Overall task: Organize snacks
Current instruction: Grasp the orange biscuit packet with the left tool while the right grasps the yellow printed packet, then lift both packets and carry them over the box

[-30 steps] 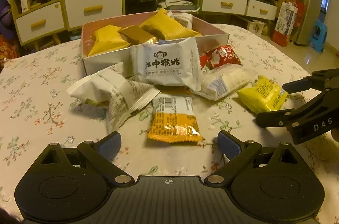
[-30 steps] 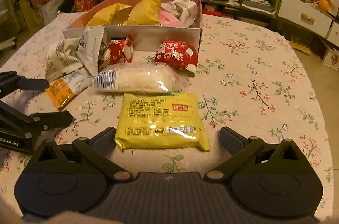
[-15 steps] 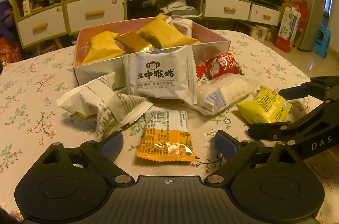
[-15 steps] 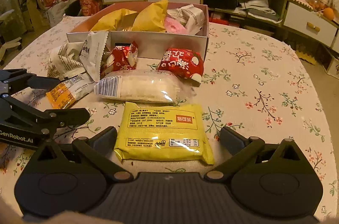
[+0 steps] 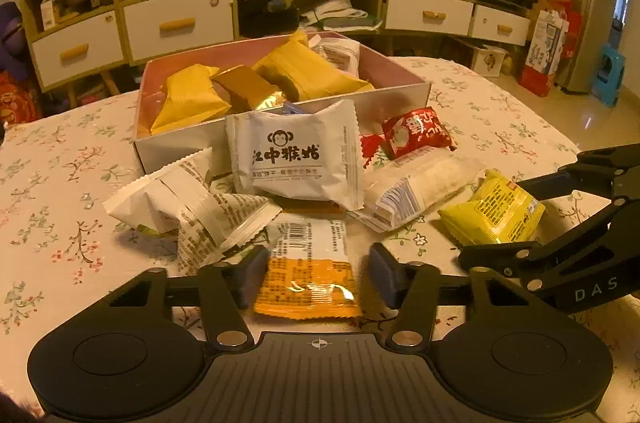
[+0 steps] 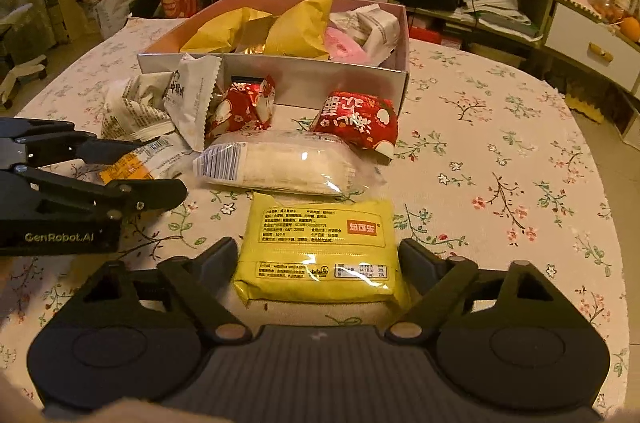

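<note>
Orange packet (image 5: pixel 308 273): one, lying flat on the flowered tablecloth (image 6: pixel 500 159), sitting between the left gripper (image 5: pixel 314 277) fingers.
Left gripper: jaws closing around the orange packet; a small gap is still showing at each pad (not gripping).
Yellow packet (image 6: pixel 320 255): one, lying flat between the right gripper (image 6: pixel 318 265) fingers.
Right gripper: jaws closing, pads standing just beside the packet's edges; contact cannot be told.
Loose snacks lying behind: two red packets (image 6: pixel 356 121), one clear-wrapped white bar (image 6: pixel 280 165), one white monkey-logo packet (image 5: pixel 296 155), two crumpled white wrappers (image 5: pixel 188 199).
Box (image 6: pixel 304 81): one, open, sitting behind the pile, holding three yellow-gold packets (image 5: pixel 308 73), one brown, one pink, plus white ones.
</note>
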{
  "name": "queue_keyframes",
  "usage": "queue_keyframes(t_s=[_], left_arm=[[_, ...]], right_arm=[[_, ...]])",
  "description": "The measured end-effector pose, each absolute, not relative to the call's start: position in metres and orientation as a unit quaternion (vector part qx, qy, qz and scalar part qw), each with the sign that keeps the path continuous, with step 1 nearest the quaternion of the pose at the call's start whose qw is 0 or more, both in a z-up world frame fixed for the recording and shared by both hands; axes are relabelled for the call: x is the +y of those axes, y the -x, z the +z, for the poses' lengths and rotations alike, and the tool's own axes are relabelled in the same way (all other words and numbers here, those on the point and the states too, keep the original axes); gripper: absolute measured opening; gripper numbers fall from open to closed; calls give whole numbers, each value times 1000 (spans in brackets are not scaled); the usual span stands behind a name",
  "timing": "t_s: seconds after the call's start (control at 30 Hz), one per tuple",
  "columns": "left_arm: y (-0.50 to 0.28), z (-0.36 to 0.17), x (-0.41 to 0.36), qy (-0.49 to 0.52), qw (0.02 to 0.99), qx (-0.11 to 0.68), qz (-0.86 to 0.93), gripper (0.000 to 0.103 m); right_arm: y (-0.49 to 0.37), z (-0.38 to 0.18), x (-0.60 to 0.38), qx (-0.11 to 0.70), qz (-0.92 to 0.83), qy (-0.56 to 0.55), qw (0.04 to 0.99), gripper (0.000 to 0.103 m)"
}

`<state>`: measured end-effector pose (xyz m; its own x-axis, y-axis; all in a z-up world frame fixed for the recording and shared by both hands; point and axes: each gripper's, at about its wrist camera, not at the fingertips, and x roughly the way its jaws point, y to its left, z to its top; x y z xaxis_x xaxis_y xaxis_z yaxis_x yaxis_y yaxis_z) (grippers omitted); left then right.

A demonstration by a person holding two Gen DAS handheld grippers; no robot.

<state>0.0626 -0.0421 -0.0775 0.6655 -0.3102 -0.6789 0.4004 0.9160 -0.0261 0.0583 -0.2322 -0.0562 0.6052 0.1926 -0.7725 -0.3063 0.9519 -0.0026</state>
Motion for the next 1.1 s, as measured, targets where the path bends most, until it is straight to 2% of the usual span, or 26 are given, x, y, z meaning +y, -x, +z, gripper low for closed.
queue_keyframes(t_s=[0.07,0.37,1.03,1.1], left_arm=[[-64,-75,-42,-68,908,363,-195,42],[-64,-69,-36,-63,901,380,-200,39],[-50,-42,-29,-36,899,375,-224,38],[-48,-38,-28,-34,900,372,-227,32]], right_arm=[[-59,-55,-232,423,138,67,893,77],[-62,-52,-234,428,128,70,892,72],[-64,-28,-239,413,139,29,899,71],[-65,-25,-239,410,139,24,901,71]])
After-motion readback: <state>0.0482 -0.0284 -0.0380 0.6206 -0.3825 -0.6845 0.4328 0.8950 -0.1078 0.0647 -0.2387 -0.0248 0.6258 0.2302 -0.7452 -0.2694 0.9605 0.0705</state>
